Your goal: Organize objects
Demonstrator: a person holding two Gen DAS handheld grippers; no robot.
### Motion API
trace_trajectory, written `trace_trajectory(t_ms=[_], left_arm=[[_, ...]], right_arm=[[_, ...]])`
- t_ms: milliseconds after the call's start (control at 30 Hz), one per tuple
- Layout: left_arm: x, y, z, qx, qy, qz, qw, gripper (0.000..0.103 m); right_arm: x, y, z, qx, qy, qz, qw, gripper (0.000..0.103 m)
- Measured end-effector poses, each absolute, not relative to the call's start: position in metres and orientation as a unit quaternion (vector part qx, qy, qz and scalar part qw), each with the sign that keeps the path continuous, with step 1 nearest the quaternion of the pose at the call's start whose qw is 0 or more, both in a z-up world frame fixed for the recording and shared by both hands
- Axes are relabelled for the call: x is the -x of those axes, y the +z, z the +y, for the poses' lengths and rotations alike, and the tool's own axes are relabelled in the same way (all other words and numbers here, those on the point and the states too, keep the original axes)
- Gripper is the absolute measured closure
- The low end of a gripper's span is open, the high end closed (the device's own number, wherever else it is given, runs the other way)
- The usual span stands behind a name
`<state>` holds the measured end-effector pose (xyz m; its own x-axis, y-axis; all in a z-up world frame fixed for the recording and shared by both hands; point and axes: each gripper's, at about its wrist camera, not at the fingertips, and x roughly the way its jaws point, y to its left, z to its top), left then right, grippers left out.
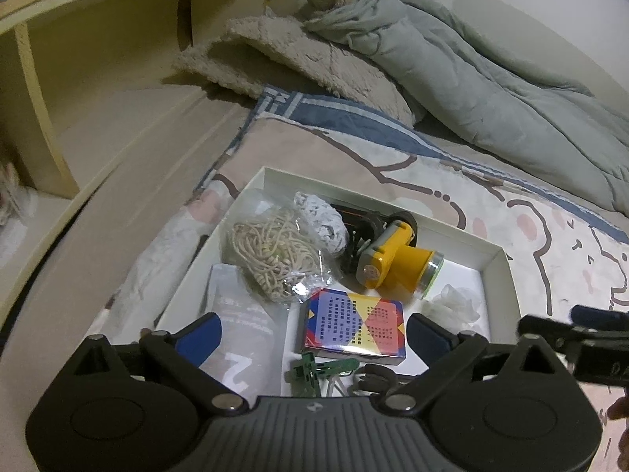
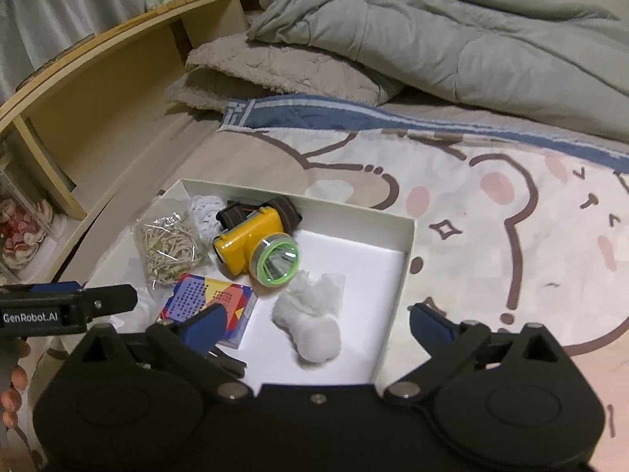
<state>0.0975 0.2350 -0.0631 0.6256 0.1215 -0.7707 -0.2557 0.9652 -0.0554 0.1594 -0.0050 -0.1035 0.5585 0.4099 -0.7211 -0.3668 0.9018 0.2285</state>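
Observation:
A shallow white box [image 1: 501, 275] [image 2: 354, 212] lies on the bed. Inside are a yellow headlamp [image 1: 397, 263] [image 2: 251, 247], a clear bag of beige cord [image 1: 271, 259] [image 2: 169, 251], a colourful card box [image 1: 354, 322] [image 2: 212, 291], a white crumpled wad [image 1: 452, 303] [image 2: 314, 322], a grey pouch [image 1: 240, 314] and a green clip [image 1: 318, 369]. My left gripper [image 1: 314, 336] hovers open over the card box, its pads clear of it. My right gripper [image 2: 316, 324] stands wide open above the wad, which lies loose on the box floor.
The box rests on a cartoon-print blanket [image 2: 491, 204]. A grey duvet [image 2: 452, 39] and a fluffy beige pillow [image 1: 306, 63] are piled behind it. A wooden shelf unit [image 1: 98, 59] runs along the left. Fingers of a hand [image 2: 15, 373] show at the left edge.

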Motion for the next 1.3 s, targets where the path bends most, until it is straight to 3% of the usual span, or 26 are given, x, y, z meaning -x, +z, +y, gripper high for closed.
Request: trace_trajectory(t_ms=[600, 1300], left_arm=[[-0.031, -0.011, 0.169, 0.029, 0.109, 0.37, 0.922, 0.0], [0.062, -0.031, 0.13, 0.037, 0.115, 0.376, 0.919, 0.0]], right_arm=[[-0.103, -0.045, -0.06, 0.01, 0.24, 0.362, 0.901, 0.0], [-0.038, -0.046, -0.117, 0.045, 0.257, 0.367, 0.893, 0.0]])
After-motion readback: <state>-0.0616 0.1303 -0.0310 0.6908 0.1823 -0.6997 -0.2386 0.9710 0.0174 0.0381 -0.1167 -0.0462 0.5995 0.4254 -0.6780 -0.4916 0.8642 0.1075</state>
